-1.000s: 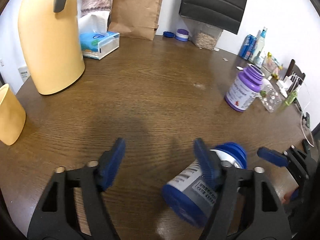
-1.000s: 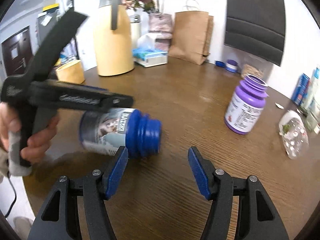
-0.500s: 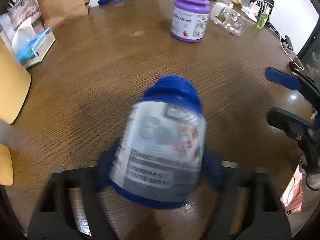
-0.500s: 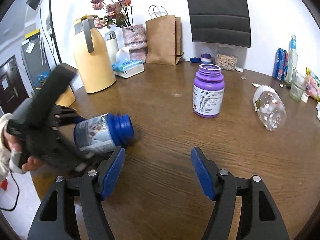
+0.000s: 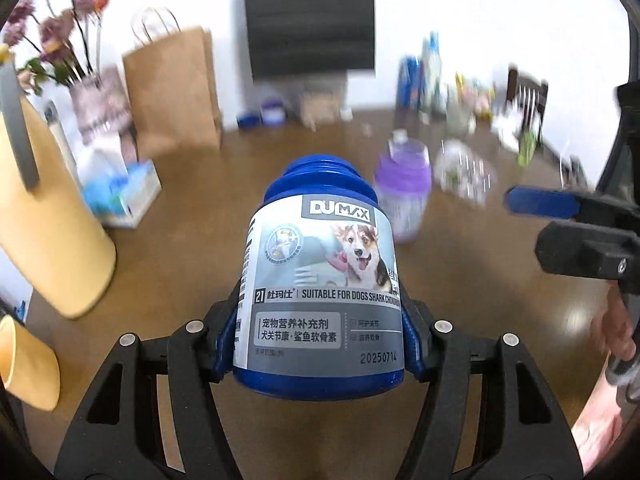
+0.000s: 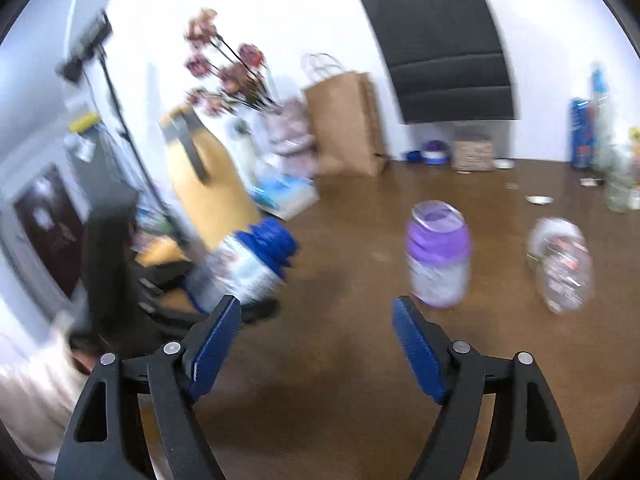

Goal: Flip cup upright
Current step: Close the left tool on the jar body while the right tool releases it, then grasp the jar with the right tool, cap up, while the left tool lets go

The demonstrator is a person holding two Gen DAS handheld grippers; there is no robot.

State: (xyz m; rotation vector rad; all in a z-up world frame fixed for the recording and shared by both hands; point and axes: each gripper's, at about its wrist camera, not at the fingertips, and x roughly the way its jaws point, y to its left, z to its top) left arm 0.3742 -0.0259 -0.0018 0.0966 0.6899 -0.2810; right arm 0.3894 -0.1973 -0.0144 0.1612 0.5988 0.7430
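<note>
While its label faces the left wrist camera, the blue supplement jar (image 5: pixel 320 288) sits pinched low on its body between the blue pads (image 5: pixel 412 344) of the left gripper (image 5: pixel 318 344), its threaded neck pointing away and somewhat upward. From the right wrist view, which is blurred, the same jar (image 6: pixel 252 264) appears tilted above the wooden table (image 6: pixel 360 380), neck up and to the right; whether its base touches the wood cannot be told. Just past the jar stands a purple bottle (image 5: pixel 402 196), upright on the table, and beyond that bottle a clear plastic bottle (image 5: pixel 464 174) lies on its side. To the jar's left stands a tall yellow jug (image 5: pixel 44 216), with a tissue box (image 5: pixel 120 196) between jug and jar and a yellow cup (image 5: pixel 26 364) nearer the camera than the jug. Behind the jar, against the wall, a brown paper bag (image 5: pixel 172 88) stands beside a vase of dried flowers (image 5: pixel 100 100), and a dark bag (image 5: pixel 310 16) hangs on the wall. Off to the jar's right, the right gripper (image 6: pixel 316 344) is spread wide with nothing between its pads, and a hand (image 5: pixel 612 364) shows below it at the frame edge.
</note>
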